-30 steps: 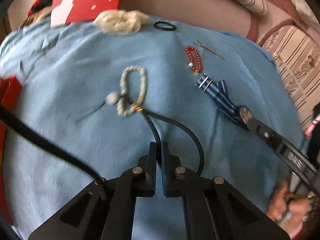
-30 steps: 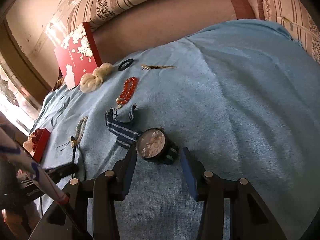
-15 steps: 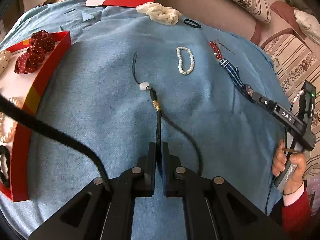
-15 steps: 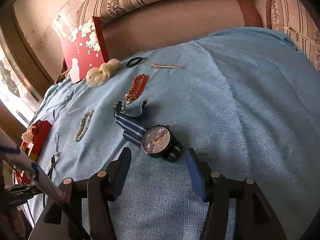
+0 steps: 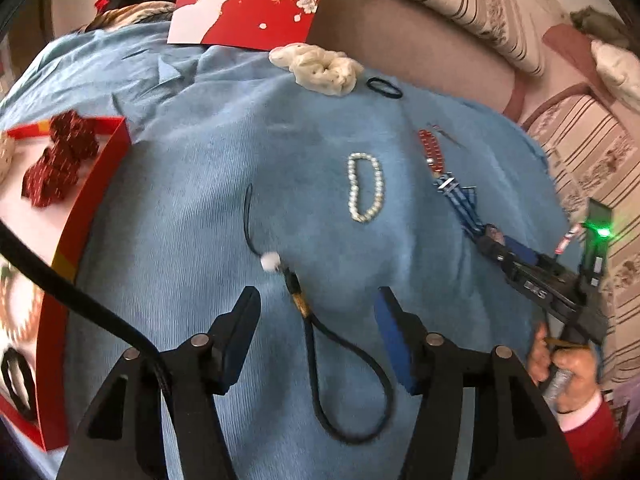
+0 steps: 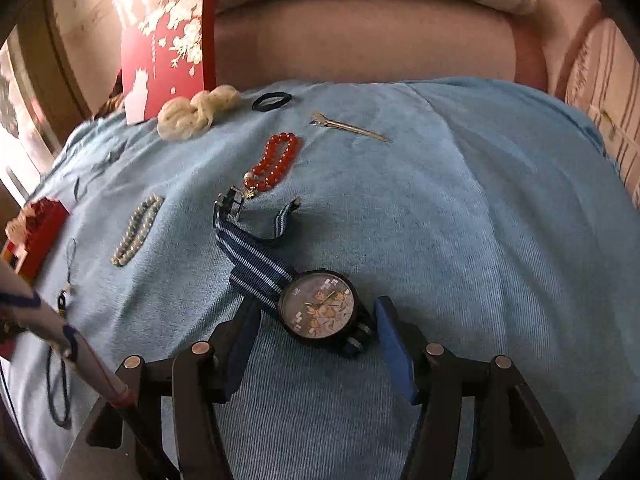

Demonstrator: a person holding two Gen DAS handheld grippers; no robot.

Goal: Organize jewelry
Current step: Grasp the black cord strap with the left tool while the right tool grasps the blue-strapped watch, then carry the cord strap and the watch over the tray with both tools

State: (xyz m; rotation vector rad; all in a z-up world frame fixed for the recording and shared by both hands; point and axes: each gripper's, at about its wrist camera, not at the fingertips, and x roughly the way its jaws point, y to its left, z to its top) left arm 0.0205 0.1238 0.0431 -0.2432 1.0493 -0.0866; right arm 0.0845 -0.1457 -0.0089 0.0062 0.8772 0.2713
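Observation:
My left gripper [image 5: 316,316] is open, and a black cord necklace [image 5: 320,344] with a white bead [image 5: 270,261] lies loose on the blue cloth between its fingers. A pearl bracelet [image 5: 365,188] lies beyond it. My right gripper [image 6: 316,332] is open, with its fingers on either side of a watch [image 6: 318,306] on a blue striped strap [image 6: 252,258]. A red bead bracelet [image 6: 276,162], a silver hair clip [image 6: 350,127], a black hair tie [image 6: 272,101] and a cream scrunchie [image 6: 196,114] lie farther back.
A red tray [image 5: 88,184] at the left holds a dark red bow [image 5: 60,158] and other pieces. A red floral card [image 5: 252,0] leans at the back against a sofa. The blue cloth [image 6: 460,208] drops off at its edges.
My left gripper has opened and let go of the black cord necklace, which now lies on the cloth. The right gripper has moved closer around the watch.

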